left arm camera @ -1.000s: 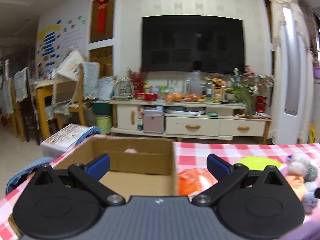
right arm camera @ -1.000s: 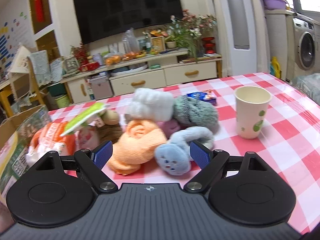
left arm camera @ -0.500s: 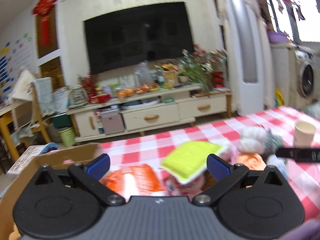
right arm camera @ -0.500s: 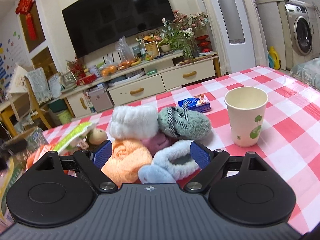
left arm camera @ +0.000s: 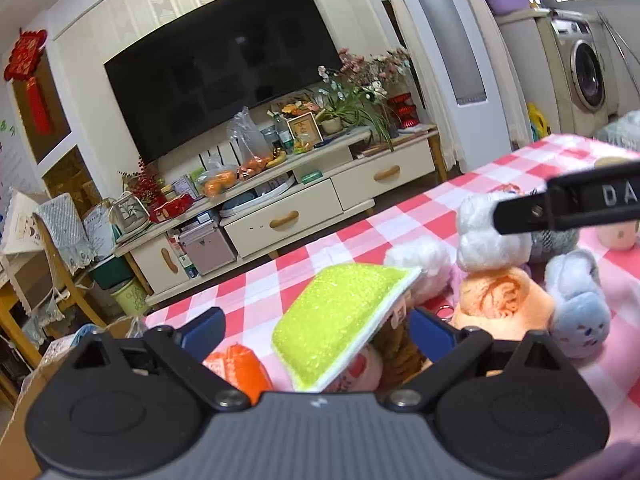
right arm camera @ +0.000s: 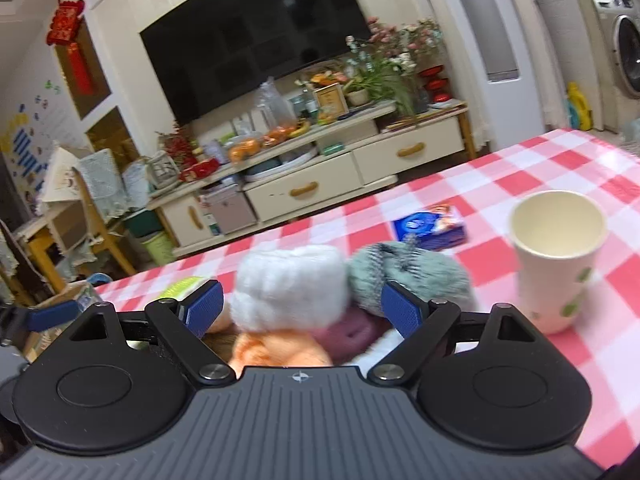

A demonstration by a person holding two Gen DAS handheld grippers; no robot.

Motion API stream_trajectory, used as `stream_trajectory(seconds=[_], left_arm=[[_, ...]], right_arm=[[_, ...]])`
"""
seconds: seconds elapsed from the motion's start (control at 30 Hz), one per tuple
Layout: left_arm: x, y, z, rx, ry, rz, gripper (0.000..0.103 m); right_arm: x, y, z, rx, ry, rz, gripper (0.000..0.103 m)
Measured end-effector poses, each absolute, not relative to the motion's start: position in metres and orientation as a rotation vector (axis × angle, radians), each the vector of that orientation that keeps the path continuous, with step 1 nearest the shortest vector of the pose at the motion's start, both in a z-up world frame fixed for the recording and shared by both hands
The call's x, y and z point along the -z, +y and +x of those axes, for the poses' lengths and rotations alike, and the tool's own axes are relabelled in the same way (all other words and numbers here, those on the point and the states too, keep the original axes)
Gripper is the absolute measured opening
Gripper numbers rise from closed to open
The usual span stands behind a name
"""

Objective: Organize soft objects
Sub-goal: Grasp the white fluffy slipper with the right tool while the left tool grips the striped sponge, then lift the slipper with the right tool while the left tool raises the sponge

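1. i see the bench (left arm camera: 280, 280) covered in a glossy red-and-white checked cloth, with a tv cabinet and a dark screen well behind it.
2. a brown cardboard box (left arm camera: 16, 432) sits at the bench's left edge; only its rim shows in the left wrist view.
3. my left tongs (left arm camera: 316, 330) are spread wide and have just been closing a little; the lime sponge and pink toy lie between the blue pads, but i see no pad pressing on them.
4. my right tongs (right arm camera: 302, 314) are also wide apart, holding nothing, with the fluffy white bundle and orange roll between the pads and no contact that i can see.
5. the soft things lie in one heap in the middle of the bench: a flat lime-green sponge (left arm camera: 340, 320) with a white edge, tilted up on a pink plush toy (left arm camera: 356, 372).
6. beside it, a rolled orange terry cloth (left arm camera: 504, 300), a woolly white bundle (right arm camera: 292, 288), a grey-green fuzzy slipper (right arm camera: 416, 276) and a pale blue plush slipper (left arm camera: 576, 312), all touching.
7. an orange packet (left arm camera: 240, 364) lies left of the sponge.
8. a cream paper cup (right arm camera: 556, 256) with green dots stands upright right of the heap, apart from it.
9. a small blue packet (right arm camera: 432, 226) lies flat behind the slipper.
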State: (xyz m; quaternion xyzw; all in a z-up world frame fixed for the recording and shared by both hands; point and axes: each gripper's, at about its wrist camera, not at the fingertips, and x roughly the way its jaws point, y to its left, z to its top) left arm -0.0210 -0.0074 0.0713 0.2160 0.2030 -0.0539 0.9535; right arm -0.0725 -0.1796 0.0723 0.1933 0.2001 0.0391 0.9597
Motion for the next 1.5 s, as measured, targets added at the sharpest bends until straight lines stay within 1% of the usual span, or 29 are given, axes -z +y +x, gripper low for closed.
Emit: stream_trajectory(seconds=[0.07, 0.37, 0.5, 0.53, 0.57, 0.6, 0.63, 0.67, 0.73, 0.83, 0.87, 0.93, 1.03, 1.2, 1.5], left_arm=[[-0.07, -0.009, -0.016, 0.104, 0.417, 0.446, 0.094], [-0.065, -0.014, -0.003, 0.113, 0.433, 0.437, 0.075], [-0.062, -0.016, 0.002, 0.122, 0.445, 0.438, 0.059], [-0.062, -0.016, 0.003, 0.122, 0.45, 0.434, 0.053], [-0.062, -0.016, 0.003, 0.122, 0.452, 0.432, 0.05], [-0.062, -0.015, 0.003, 0.123, 0.455, 0.429, 0.043], [-0.062, -0.015, 0.003, 0.127, 0.459, 0.422, 0.041], [-0.063, -0.014, 0.004, 0.128, 0.461, 0.413, 0.04], [-0.064, -0.012, 0.004, 0.125, 0.457, 0.397, 0.037], [-0.068, -0.009, 0.004, 0.123, 0.457, 0.369, 0.034], [-0.069, -0.008, 0.003, 0.122, 0.457, 0.356, 0.034], [-0.071, -0.004, 0.002, 0.121, 0.462, 0.323, 0.033], [-0.074, 0.003, -0.001, 0.115, 0.473, 0.26, 0.033], [-0.078, 0.013, -0.008, 0.105, 0.496, 0.152, 0.032], [-0.088, 0.021, -0.033, 0.113, 0.503, 0.07, 0.03]], right_arm=[[-0.073, -0.176, -0.064, -0.095, 0.402, 0.377, 0.103], [-0.067, -0.169, -0.039, -0.125, 0.421, 0.348, 0.103], [-0.067, -0.166, -0.035, -0.102, 0.422, 0.317, 0.103], [-0.066, -0.166, -0.034, -0.093, 0.426, 0.307, 0.099], [-0.065, -0.166, -0.033, -0.089, 0.429, 0.305, 0.096], [-0.065, -0.166, -0.033, -0.087, 0.432, 0.308, 0.088], [-0.064, -0.166, -0.031, -0.087, 0.436, 0.31, 0.083], [-0.063, -0.166, -0.031, -0.089, 0.436, 0.308, 0.081], [-0.065, -0.166, -0.033, -0.084, 0.434, 0.286, 0.07], [-0.065, -0.165, -0.034, -0.084, 0.432, 0.26, 0.061], [-0.065, -0.164, -0.034, -0.087, 0.432, 0.254, 0.059], [-0.065, -0.163, -0.036, -0.091, 0.429, 0.241, 0.053], [-0.066, -0.162, -0.038, -0.1, 0.426, 0.228, 0.048], [-0.067, -0.164, -0.044, -0.104, 0.426, 0.235, 0.045], [-0.069, -0.166, -0.055, -0.107, 0.431, 0.257, 0.044]])
